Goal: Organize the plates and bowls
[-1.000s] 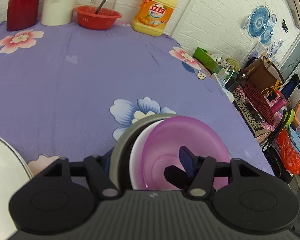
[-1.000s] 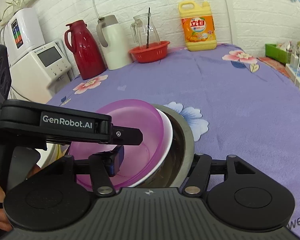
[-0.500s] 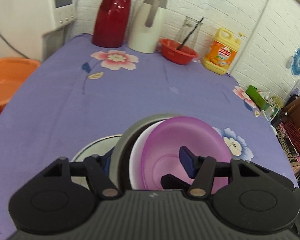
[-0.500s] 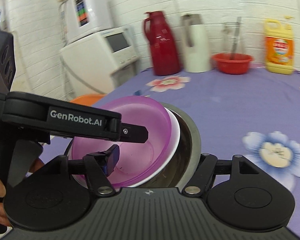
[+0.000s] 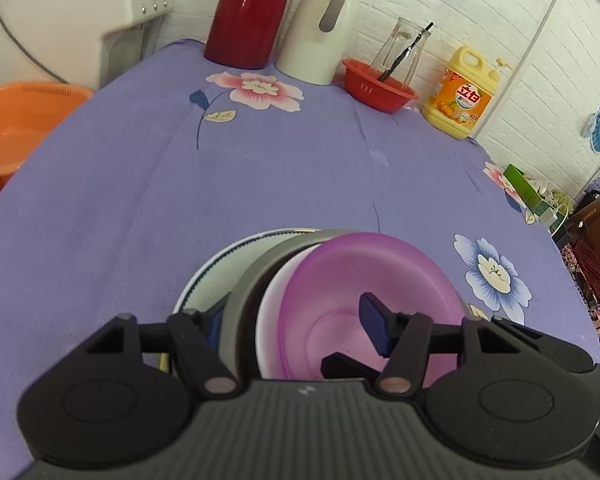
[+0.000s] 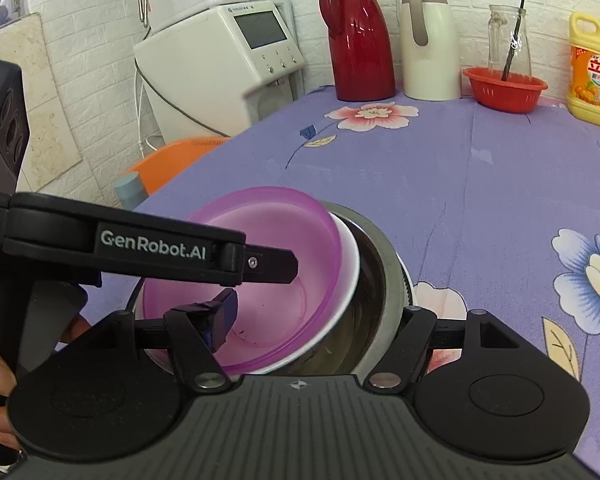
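Gripping one side of the nested bowls each, my left tongs [image 5: 296, 328] and right tongs [image 6: 320, 316] are closed over the walls of the stack: purple bowl [image 5: 364, 280] inside white bowl [image 5: 274, 296] inside steel bowl [image 5: 240, 300]. A plate [image 5: 208, 276] lies beneath at ten o'clock; red thermos [image 5: 248, 12] stands at twelve.

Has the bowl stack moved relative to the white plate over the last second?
Yes. The bowl stack, clamped by both grippers, has travelled left: the white plate was at the far left edge and now sits directly behind it.
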`<state>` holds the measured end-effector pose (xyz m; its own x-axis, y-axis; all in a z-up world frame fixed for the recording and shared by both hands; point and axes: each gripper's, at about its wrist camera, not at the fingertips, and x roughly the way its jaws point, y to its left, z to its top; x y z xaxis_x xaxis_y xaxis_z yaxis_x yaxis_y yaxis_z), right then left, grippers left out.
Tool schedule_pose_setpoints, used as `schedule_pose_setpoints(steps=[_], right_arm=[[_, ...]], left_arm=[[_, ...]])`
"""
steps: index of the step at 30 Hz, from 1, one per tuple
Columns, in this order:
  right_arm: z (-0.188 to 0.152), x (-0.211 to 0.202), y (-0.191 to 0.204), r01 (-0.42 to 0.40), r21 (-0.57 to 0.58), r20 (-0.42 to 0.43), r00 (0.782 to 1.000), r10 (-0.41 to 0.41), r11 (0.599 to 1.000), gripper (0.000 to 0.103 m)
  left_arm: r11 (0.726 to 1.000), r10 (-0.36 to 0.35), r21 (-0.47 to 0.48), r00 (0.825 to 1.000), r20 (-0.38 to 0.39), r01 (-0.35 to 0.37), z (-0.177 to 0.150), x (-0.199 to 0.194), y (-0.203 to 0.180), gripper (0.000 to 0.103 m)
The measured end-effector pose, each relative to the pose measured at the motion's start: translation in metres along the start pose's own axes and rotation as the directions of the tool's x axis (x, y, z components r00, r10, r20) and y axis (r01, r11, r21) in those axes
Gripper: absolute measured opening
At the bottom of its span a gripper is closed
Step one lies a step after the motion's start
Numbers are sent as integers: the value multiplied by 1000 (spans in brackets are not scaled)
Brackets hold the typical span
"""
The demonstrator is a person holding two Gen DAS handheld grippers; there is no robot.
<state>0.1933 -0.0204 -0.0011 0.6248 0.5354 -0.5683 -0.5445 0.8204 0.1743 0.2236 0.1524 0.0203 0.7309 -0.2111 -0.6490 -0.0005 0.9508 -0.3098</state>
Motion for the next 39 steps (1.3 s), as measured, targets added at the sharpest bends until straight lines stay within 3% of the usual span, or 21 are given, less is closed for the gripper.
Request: schedule_pose_setpoints(steps=[1, 4, 8, 13, 19, 25, 39], right_arm=[[1, 1, 1, 0, 0, -3, 1000, 0, 1000, 103], [2, 3, 2, -18, -5, -13, 1000, 18, 1000, 103], [3, -7, -3, 17, 35, 53, 998, -19, 999, 103], [15, -28, -7, 30, 46, 177, 983, -38, 998, 103], [13, -46, -22, 78, 69, 194, 977, -90, 995, 103], [-20, -79, -39, 127, 139, 188, 970, -152, 982, 103], [-116, -148, -52, 182, 256, 208, 949, -238, 949, 103]], left_arm=[[1000, 13, 13, 1000, 18, -13, 0, -2, -1, 77], [998, 47, 36, 995, 83, -50, 3, -14, -5, 94], [992, 110, 48, 981, 161, -120, 8, -30, -8, 99], [996, 88, -1, 971, 222, -90, 22, -44, -14, 100], [999, 39, -5, 960, 279, -39, 20, -56, -38, 100], [1000, 9, -6, 967, 256, -8, -20, -64, -61, 100], [986, 76, 123, 966, 248, -109, -132, -93, -106, 100]])
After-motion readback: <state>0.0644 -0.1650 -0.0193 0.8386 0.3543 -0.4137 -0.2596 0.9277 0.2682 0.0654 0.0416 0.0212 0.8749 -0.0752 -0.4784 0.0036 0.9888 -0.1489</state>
